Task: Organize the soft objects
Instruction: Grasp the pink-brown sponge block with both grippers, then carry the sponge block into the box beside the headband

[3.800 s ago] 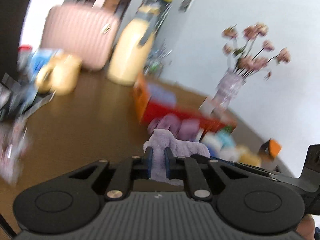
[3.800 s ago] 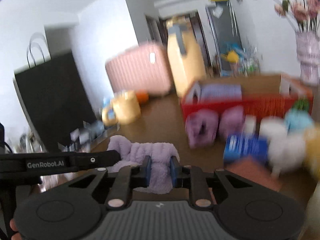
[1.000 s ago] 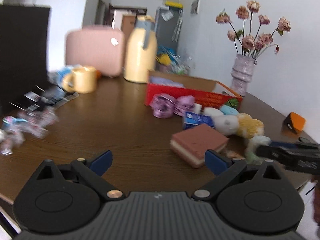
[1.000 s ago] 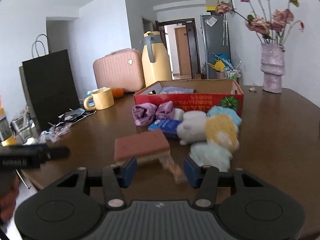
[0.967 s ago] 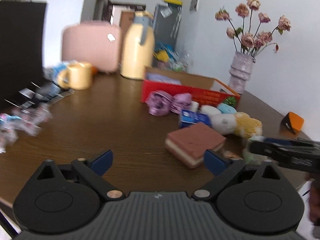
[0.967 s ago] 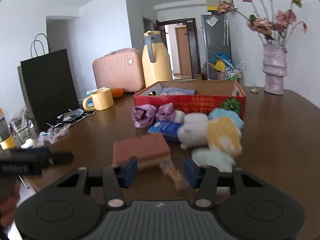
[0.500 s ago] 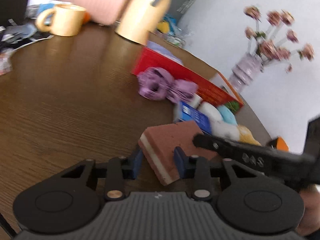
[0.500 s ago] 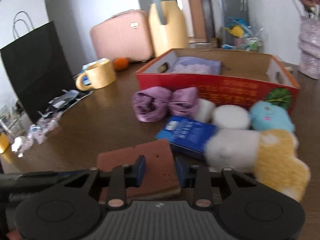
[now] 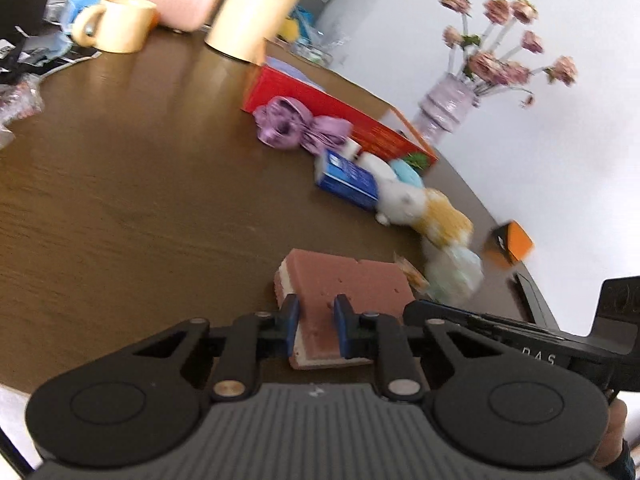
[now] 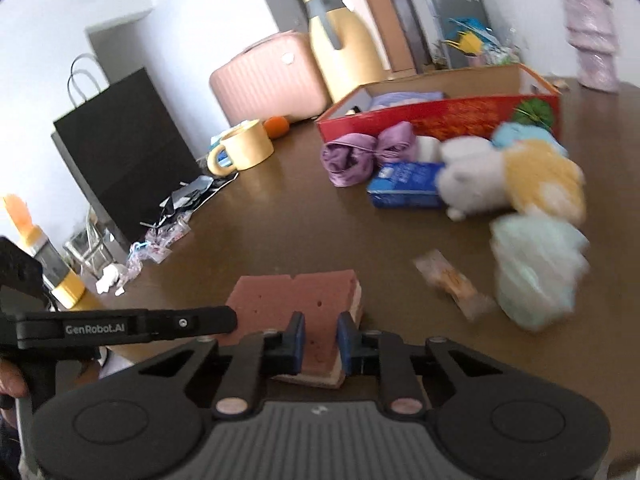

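A brown sponge with a pale underlayer (image 9: 352, 280) lies on the dark wooden table (image 9: 140, 200) near its front edge. My left gripper (image 9: 316, 320) has its jaws closing, and the blue pads press on the sponge's near left end. In the right wrist view the sponge (image 10: 288, 296) is pinched at its right end by my right gripper (image 10: 320, 340), whose jaws are also closing. A red cardboard box (image 10: 440, 116) at the back holds a folded lilac towel (image 10: 404, 100).
In front of the box lie a purple bow (image 10: 360, 156), a blue pack (image 10: 404, 190), a white and yellow plush (image 10: 512, 180), a pale green plush (image 10: 536, 268) and a snack wrapper (image 10: 452, 284). A yellow mug (image 10: 244, 146), thermos (image 10: 344, 48), black bag (image 10: 120, 148) and vase (image 9: 448, 108) ring the table.
Both grippers stood open and short of the sponge a second ago. They have come down and forward onto it and closed on its two ends.
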